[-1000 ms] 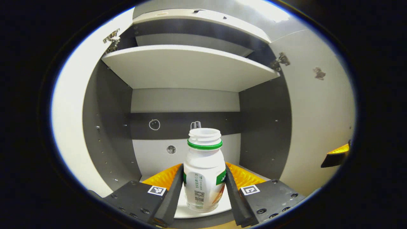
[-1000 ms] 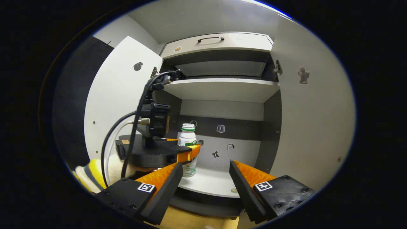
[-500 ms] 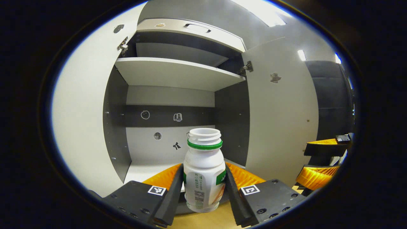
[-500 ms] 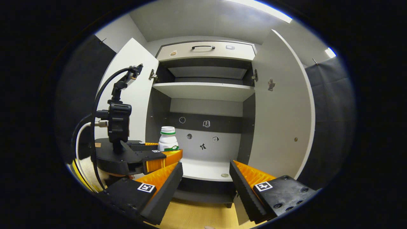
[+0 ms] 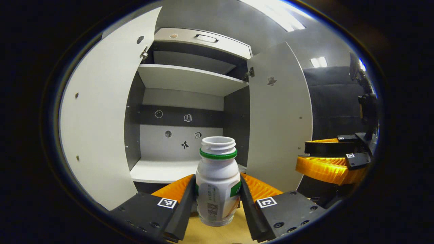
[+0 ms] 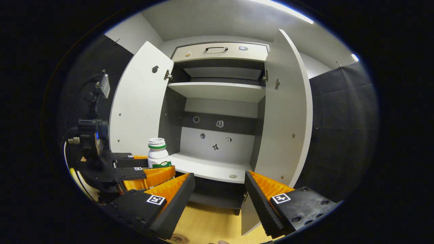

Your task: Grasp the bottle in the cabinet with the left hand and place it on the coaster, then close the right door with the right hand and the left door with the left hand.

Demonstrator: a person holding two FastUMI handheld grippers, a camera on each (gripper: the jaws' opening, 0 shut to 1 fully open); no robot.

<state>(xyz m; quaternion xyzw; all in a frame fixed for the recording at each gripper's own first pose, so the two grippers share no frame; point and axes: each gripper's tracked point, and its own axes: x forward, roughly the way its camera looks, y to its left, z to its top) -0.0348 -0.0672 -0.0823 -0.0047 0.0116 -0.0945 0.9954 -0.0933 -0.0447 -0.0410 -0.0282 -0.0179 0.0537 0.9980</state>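
**Operator:** Two fingers of my left gripper [image 5: 217, 196] clamp the bottle [image 5: 217, 181] at its waist; it stands upright, mouth up, outside the cabinet [image 5: 190, 112], above the wooden table [image 5: 217, 234].

**Monitor:** Coaster?

**Operator:** Possibly the round mark [image 6: 179, 238] at the bottom edge of the right gripper view; I cannot confirm. It lies below and toward me. My right gripper [image 6: 219, 189] is spread, holding nothing.

I see the bottle [image 5: 217, 179], white with a green neck ring and a green-and-orange label. Behind it the cabinet [image 6: 217, 91] has white doors and shelves, dark grey side walls and a dark band across its pale back. Below it, the floor [image 6: 203, 227] is light wood.
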